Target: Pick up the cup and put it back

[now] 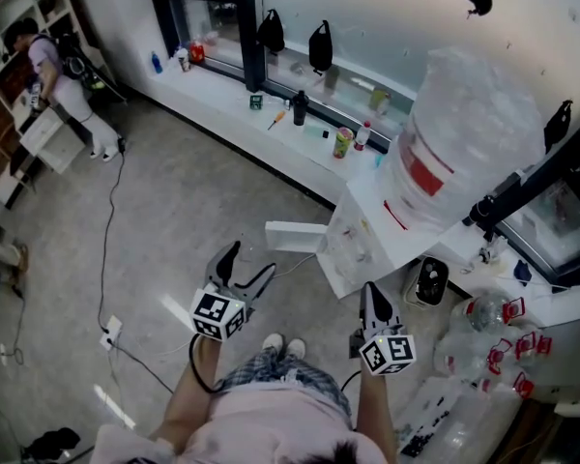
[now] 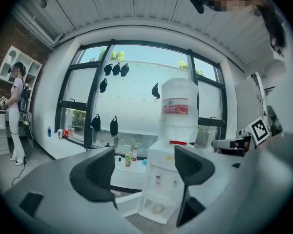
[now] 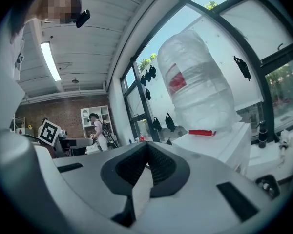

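A white water dispenser (image 1: 377, 230) with a large clear bottle (image 1: 469, 133) on top stands ahead and to the right. In the left gripper view the dispenser (image 2: 166, 179) shows between the jaws, well beyond them, with a small pale cup (image 2: 157, 209) in its lower niche. My left gripper (image 1: 246, 271) is held over the floor, left of the dispenser. Its jaws (image 2: 142, 167) stand wide open with nothing between them. My right gripper (image 1: 372, 303) hovers close to the dispenser's front. Its pads (image 3: 147, 152) meet, shut on nothing.
A white sill (image 1: 271, 104) under the window carries a green can (image 1: 343, 141), a black bottle (image 1: 300, 107) and small items. A person (image 1: 53, 66) stands at shelves at the far left. A cable and power strip (image 1: 109, 332) lie on the floor. Empty water bottles (image 1: 483, 336) sit at the right.
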`<action>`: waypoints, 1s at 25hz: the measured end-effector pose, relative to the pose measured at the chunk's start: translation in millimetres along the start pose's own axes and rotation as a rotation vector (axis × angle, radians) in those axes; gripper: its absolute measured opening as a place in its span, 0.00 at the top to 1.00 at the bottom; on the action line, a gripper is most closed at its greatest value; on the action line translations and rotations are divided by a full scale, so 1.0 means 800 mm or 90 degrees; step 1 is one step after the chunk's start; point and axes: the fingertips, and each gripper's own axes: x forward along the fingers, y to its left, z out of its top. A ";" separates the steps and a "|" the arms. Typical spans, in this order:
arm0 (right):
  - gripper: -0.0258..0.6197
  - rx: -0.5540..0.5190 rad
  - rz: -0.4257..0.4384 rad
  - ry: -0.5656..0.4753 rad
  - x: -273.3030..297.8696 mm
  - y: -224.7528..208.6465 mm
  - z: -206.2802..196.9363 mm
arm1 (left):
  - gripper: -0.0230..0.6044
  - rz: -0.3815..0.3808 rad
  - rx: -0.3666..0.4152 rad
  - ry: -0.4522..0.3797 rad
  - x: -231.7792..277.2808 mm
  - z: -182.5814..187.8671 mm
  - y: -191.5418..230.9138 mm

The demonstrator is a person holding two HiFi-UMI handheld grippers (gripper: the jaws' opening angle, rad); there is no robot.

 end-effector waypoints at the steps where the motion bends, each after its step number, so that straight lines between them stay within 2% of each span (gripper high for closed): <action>1: 0.93 -0.001 -0.004 -0.003 -0.002 -0.003 0.002 | 0.37 -0.006 0.002 0.001 0.005 0.000 -0.003; 14: 0.93 -0.015 -0.049 0.001 -0.019 -0.043 -0.013 | 0.37 -0.086 0.026 0.020 0.073 -0.017 -0.050; 19: 0.93 0.000 -0.090 -0.003 -0.020 -0.056 -0.019 | 0.37 -0.137 0.031 0.034 0.108 -0.024 -0.062; 25: 0.93 0.019 -0.155 -0.023 -0.008 -0.068 -0.028 | 0.37 -0.220 0.050 0.061 0.156 -0.028 -0.063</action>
